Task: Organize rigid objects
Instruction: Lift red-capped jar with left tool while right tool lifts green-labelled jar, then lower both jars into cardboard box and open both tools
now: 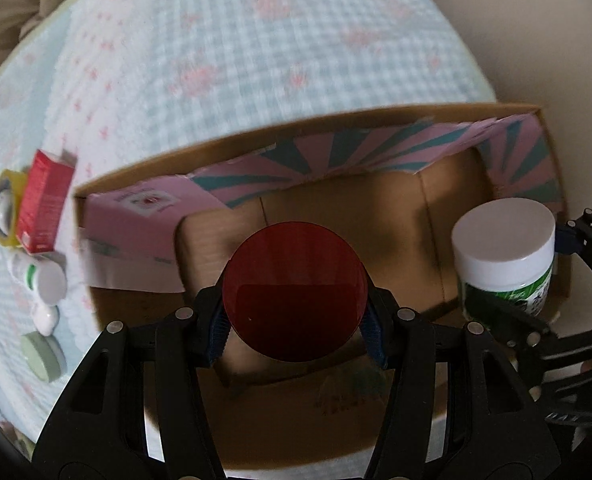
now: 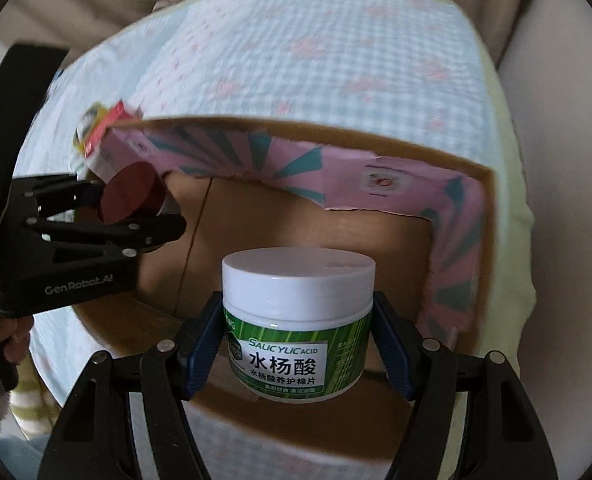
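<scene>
Both tongs loaded over the cardboard box (image 1: 551,216): left gripper (image 1: 296,336) clamped on the red-lidded jar (image 1: 294,292), right gripper (image 2: 296,340) on the white-lidded jar (image 2: 297,320), neither dropped yet, and the red carton (image 1: 44,204) and small containers wait far left.

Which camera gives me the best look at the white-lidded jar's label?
Right wrist view: the jar sits centred between the right gripper jaws, label facing the camera and readable. The left wrist view shows only its lid and a sliver of green label at the frame's right edge.
</scene>
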`<state>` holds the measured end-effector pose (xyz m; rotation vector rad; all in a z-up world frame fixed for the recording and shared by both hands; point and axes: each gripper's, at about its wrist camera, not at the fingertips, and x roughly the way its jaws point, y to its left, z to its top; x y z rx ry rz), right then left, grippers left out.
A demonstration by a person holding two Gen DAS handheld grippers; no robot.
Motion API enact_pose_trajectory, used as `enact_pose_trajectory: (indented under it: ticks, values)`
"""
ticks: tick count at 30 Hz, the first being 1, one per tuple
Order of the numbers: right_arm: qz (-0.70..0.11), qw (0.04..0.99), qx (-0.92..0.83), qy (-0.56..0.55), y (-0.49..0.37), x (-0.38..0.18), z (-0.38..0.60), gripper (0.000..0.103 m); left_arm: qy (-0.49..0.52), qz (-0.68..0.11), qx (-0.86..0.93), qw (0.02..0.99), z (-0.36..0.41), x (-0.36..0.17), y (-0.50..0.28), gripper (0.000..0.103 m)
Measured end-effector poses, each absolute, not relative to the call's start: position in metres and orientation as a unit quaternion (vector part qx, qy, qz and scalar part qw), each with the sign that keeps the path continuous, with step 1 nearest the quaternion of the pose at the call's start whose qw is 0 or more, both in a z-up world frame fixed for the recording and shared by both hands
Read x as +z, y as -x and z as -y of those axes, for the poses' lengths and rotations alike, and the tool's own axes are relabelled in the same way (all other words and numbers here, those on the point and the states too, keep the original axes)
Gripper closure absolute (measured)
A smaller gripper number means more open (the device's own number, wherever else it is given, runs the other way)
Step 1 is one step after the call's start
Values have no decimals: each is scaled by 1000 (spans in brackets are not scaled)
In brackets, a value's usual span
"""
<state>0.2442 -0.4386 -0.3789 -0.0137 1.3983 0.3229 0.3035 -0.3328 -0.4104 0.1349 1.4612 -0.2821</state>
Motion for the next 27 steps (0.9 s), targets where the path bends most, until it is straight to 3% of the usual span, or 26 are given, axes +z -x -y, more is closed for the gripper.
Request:
enact_pose_trajectory:
  ticks: [8,9,10,11,12,27]
  values:
    - [-613,766,190,48,-245,-391,428,37,-69,-661,-110,739,336,-416,-306,52]
    - [-606,769,193,61,-244,-390,425,36,-77,-656,-105,744,337,-411,-306,43]
    - [-601,771,195,75,-243,-389,422,36,-78,-651,-106,747,337,-407,-306,0]
    - [-600,772,192,89,-241,-390,420,22,-75,-643,-108,755,337,-401,-306,1]
    - [-602,769,192,97,-240,-390,419,0,-71,-639,-114,757,337,-395,-306,0]
    - [-579,802,140,47,-208,-342,449,0,-84,-626,-118,767,318,-347,-273,0]
